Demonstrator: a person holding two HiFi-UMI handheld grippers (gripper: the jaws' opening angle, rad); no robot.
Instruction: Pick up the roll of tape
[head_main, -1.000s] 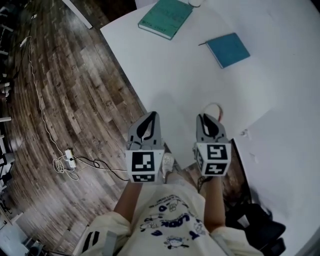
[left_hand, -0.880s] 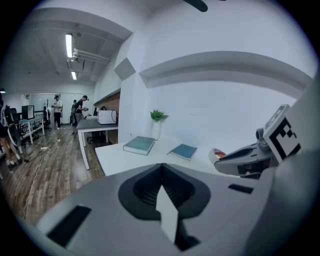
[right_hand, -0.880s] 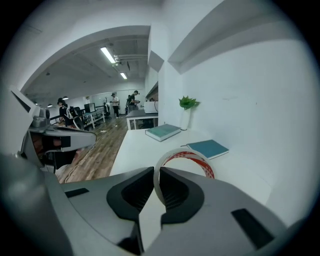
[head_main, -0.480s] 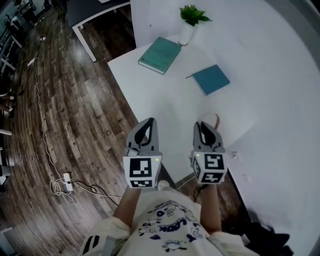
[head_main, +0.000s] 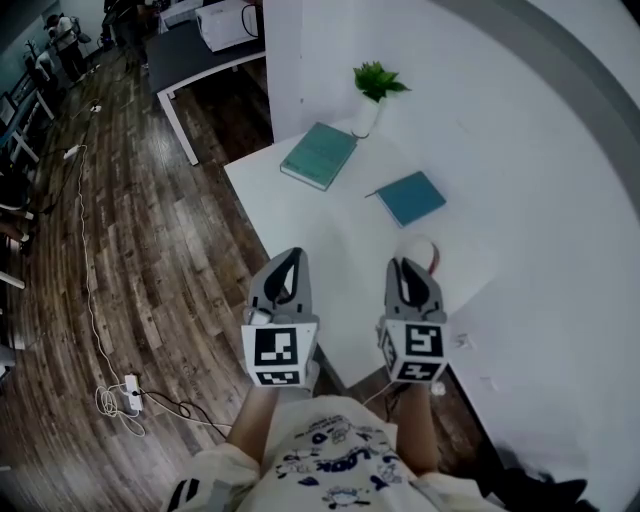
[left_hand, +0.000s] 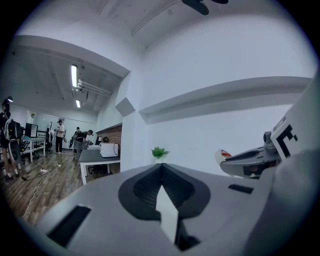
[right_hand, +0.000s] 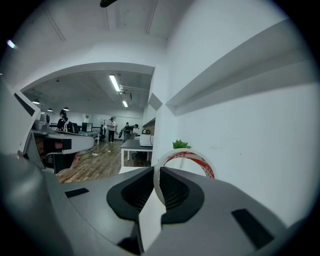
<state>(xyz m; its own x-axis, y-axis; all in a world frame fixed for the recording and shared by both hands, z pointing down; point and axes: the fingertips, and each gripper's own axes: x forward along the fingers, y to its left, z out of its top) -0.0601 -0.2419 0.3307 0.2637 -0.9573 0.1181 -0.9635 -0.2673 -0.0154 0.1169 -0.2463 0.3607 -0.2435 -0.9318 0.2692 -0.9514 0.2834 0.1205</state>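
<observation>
A roll of tape (right_hand: 186, 158), a clear ring with a red inner band, stands upright between the jaws of my right gripper (right_hand: 156, 172), which is shut on its near wall. In the head view the roll of tape (head_main: 424, 247) sticks out past the tip of the right gripper (head_main: 410, 268), held above the near part of the white table (head_main: 340, 235). My left gripper (head_main: 290, 262) hangs beside it over the table's left edge, shut with nothing in it; its jaws meet at the left gripper (left_hand: 161, 167) tip.
Further back on the table lie a green book (head_main: 319, 155) and a blue notebook (head_main: 411, 198), with a small potted plant (head_main: 374, 88) by the wall. A wooden floor with a cable and power strip (head_main: 128, 388) lies to the left. People stand at distant desks (left_hand: 97, 157).
The view has pulled back and up from the table; the books now look smaller and farther, and the plant has come into sight. Both grippers stay side by side, the right one holding the tape.
</observation>
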